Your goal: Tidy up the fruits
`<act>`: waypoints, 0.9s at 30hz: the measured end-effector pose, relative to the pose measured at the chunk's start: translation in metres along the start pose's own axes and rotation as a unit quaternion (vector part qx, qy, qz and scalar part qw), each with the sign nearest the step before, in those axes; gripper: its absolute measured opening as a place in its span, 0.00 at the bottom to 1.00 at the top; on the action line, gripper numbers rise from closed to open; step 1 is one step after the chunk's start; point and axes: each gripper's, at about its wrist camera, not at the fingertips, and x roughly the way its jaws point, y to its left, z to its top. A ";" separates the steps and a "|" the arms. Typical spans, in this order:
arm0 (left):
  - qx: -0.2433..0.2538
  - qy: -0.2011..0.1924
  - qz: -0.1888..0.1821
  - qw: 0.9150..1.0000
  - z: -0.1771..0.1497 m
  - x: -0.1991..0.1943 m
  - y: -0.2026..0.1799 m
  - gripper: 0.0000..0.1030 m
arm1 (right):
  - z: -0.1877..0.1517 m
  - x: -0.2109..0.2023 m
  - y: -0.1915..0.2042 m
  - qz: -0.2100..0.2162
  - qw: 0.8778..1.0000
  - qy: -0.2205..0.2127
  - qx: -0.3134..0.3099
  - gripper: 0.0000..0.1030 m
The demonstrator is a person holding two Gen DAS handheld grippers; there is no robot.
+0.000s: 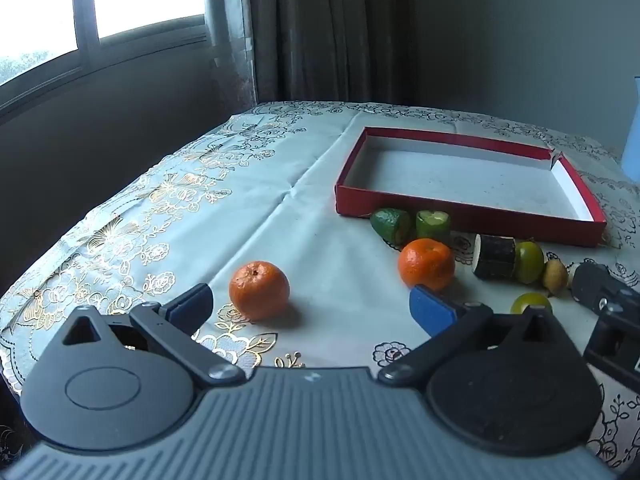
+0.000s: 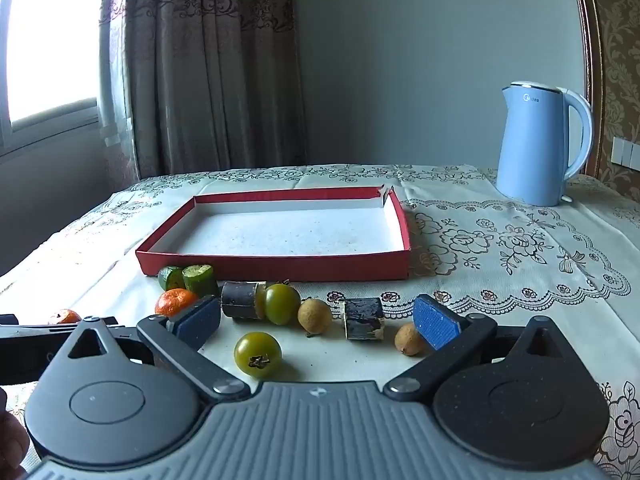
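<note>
A shallow red box (image 1: pixel 468 216) (image 2: pixel 276 266) with a white inside lies bare on the tablecloth. In front of it are scattered fruits: two tangerines (image 1: pixel 259 290) (image 1: pixel 426 263), two green cucumber pieces (image 1: pixel 390 224) (image 2: pixel 198 279), dark cane pieces (image 1: pixel 495 257) (image 2: pixel 363 318), green tomatoes (image 2: pixel 257 354) (image 2: pixel 282 303) and small brown longans (image 2: pixel 314 316) (image 2: pixel 408 339). My left gripper (image 1: pixel 310 306) stands open, low over the cloth, with the near tangerine just inside its left finger. My right gripper (image 2: pixel 318 322) is open too, above the tomato and cane piece, holding nothing.
A light blue kettle (image 2: pixel 544 144) stands at the far right of the table. Curtains (image 2: pixel 208 68) and a window (image 1: pixel 100 8) are behind. The table edge (image 1: pixel 80 220) drops off on the left. A hand (image 2: pixel 10 440) shows at the lower left of the right wrist view.
</note>
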 end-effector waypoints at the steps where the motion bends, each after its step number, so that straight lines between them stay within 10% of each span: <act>1: -0.001 -0.001 0.001 1.000 -0.001 0.000 -0.001 1.00 | 0.000 0.000 -0.001 0.000 1.000 0.001 0.001 1.00; 14: -0.056 -0.114 0.053 0.990 -0.021 0.024 0.010 1.00 | 0.004 0.007 -0.035 -0.030 0.999 -0.016 0.033 1.00; 20: -0.061 -0.164 0.013 0.985 -0.039 0.010 0.009 1.00 | 0.003 0.013 -0.041 -0.024 0.999 -0.014 0.028 1.00; 27: -0.050 -0.111 0.001 0.993 -0.030 0.018 0.006 1.00 | -0.005 0.026 -0.035 -0.021 1.000 0.014 0.017 1.00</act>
